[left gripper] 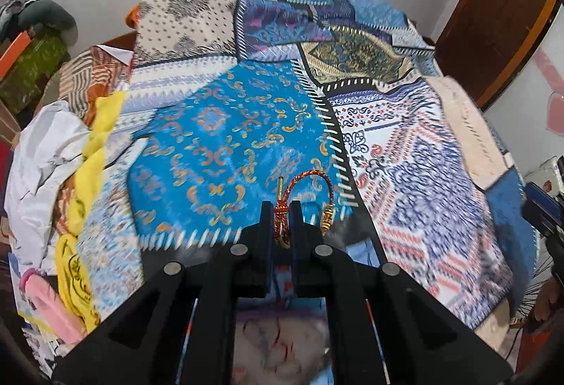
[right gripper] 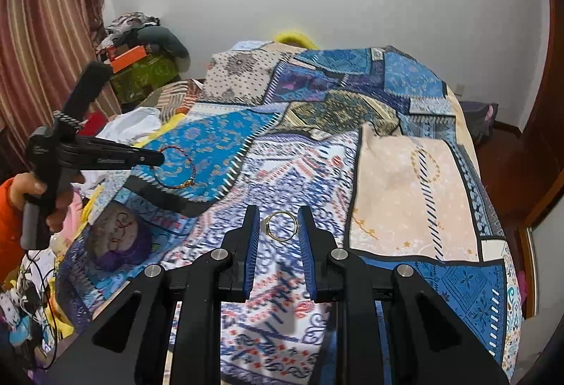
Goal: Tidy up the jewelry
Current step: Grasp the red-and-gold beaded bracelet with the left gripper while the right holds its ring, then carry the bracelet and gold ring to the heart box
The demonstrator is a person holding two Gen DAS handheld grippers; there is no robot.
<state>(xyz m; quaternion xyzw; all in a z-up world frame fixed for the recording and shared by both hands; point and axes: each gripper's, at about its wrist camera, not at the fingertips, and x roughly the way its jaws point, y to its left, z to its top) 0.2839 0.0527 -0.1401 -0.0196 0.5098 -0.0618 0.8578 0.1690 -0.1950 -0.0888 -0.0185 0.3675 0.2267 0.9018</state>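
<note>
Already the red braided bracelet (left gripper: 304,189) is pinched at its knotted end between the clenched jaws of the left gripper (left gripper: 281,208), its loop hanging out over the bright blue patch of the patchwork bedspread (left gripper: 218,124), toward the bed's left edge. Nearer the front edge, a gold ring (right gripper: 281,225) sits between the fingertips of the right gripper (right gripper: 280,226); its jaws stand narrowly apart, and whether they press the ring I cannot tell. No box or tray for jewelry shows, so sorting seems barely begun: two pieces are picked or nearly so, neither put away.
</note>
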